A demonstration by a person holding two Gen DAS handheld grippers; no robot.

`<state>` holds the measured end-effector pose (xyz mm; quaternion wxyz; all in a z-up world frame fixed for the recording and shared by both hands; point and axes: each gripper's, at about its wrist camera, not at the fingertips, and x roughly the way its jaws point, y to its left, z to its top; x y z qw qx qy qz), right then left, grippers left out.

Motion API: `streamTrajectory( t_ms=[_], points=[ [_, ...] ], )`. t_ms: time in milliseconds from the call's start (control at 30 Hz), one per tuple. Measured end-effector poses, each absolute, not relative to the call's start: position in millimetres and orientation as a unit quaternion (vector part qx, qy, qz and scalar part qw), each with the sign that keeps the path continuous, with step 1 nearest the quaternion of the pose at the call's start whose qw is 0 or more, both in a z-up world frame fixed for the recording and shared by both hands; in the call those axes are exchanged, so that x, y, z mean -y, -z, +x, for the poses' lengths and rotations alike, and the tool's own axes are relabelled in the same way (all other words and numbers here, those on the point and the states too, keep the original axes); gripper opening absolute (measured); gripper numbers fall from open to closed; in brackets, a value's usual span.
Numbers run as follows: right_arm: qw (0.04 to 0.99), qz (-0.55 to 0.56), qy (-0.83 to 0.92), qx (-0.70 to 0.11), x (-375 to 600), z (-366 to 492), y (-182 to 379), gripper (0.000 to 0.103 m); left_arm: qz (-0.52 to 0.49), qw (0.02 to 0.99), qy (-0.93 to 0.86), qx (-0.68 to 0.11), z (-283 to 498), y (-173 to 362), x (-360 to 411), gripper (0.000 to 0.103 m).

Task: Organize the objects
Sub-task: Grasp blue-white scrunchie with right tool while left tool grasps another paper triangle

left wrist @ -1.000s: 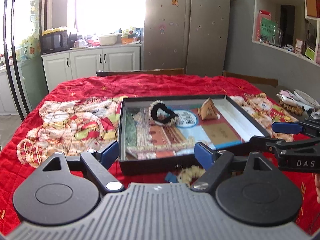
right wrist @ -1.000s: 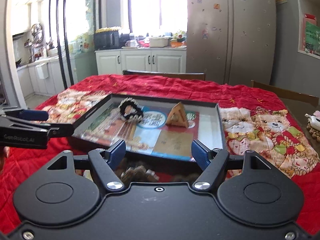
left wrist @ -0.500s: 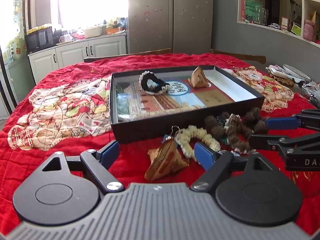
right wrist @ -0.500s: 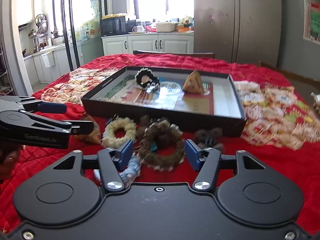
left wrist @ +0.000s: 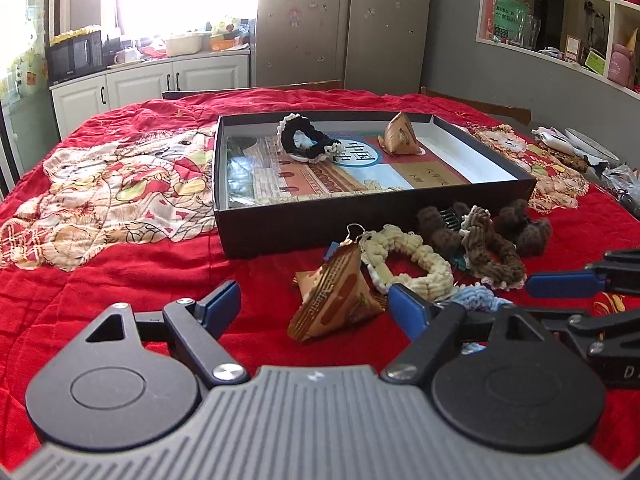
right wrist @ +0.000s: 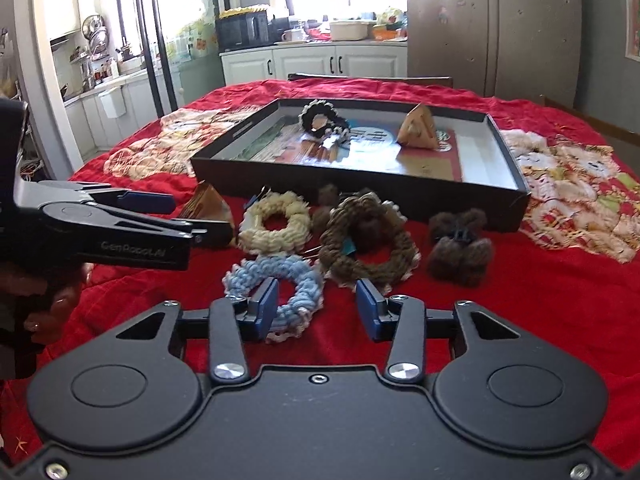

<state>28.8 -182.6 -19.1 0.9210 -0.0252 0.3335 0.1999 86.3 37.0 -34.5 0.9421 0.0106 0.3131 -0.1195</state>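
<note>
scrunchies lie in a loose cluster on the red quilt (right wrist: 540,300) ahead of both sets of jaws, just short of the near wall of the black box (right wrist: 360,196). the blue scrunchie (right wrist: 276,280) lies flat, its ring facing up, its near rim between the right gripper (right wrist: 316,308) pads; those jaws have just been closing and stand narrow, the left pad at the rim, the right pad clear of it. the cream scrunchie (right wrist: 276,220) and brown scrunchie (right wrist: 368,240) lie flat just beyond, touching. the left gripper (left wrist: 312,304) stands wide, nothing pressed, the brown pyramid packet (left wrist: 336,296) between its pads, apex tilted away toward the box. inside the box, a black scrunchie (left wrist: 304,140) stands tilted on edge beside a second pyramid packet (left wrist: 400,136). behind are white kitchen cabinets (right wrist: 308,64) and a grey fridge (right wrist: 492,24). a second ago the box filled both views and the cluster was mostly hidden under the jaws; both grippers now sit lower and the cluster shows in full.
</note>
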Motion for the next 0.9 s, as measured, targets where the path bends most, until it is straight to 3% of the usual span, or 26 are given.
streamTrajectory(
  t_ms=[433,900],
  points=[
    [0.914,-0.019,-0.204,-0.35,177.3,36.4,30.8,0.029,0.002,0.938,0.13,-0.321,88.7,41.1,-36.5,0.073],
    [0.913,-0.024,-0.211,-0.347,175.0,35.4,32.3,0.015,-0.003,0.934,0.143,-0.327,88.4,41.2,-36.5,0.043]
  ],
)
